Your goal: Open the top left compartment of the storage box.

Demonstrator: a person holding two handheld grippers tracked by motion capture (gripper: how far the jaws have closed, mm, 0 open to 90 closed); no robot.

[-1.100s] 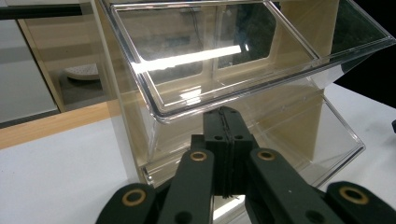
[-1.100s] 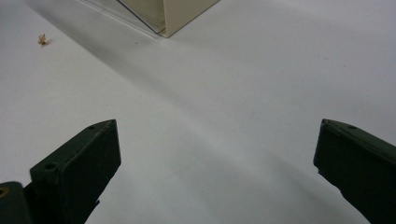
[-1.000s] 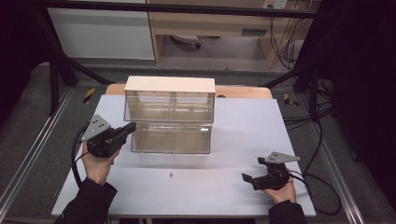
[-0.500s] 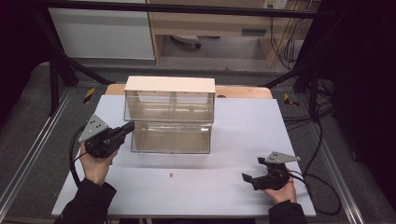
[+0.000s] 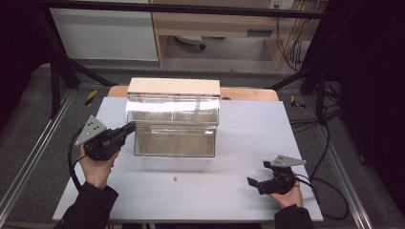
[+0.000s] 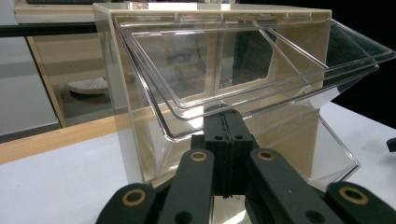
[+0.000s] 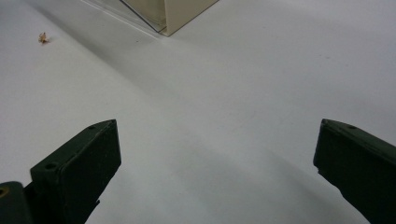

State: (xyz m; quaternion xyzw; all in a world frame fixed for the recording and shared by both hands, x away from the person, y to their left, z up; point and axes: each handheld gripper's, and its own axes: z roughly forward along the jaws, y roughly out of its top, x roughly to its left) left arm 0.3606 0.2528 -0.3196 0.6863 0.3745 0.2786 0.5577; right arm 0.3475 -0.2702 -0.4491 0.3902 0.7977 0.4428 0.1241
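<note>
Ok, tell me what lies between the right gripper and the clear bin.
Bare white table in the high view, apart from a tiny crumb off to the side; the right gripper is well apart from the clear bin.

The right gripper [image 7: 217, 163] looks down along its two black jaws, which stand wide apart with nothing between them, one rising at the lower left, the other at the lower right; below them lies the pale table [image 7: 243, 93], bare and softly shadowed; at the top edge sits the beige corner of the bin [image 7: 180, 14], resting on the table; a small tan crumb [image 7: 43, 38] lies at the upper left, well apart from both jaws.
</note>
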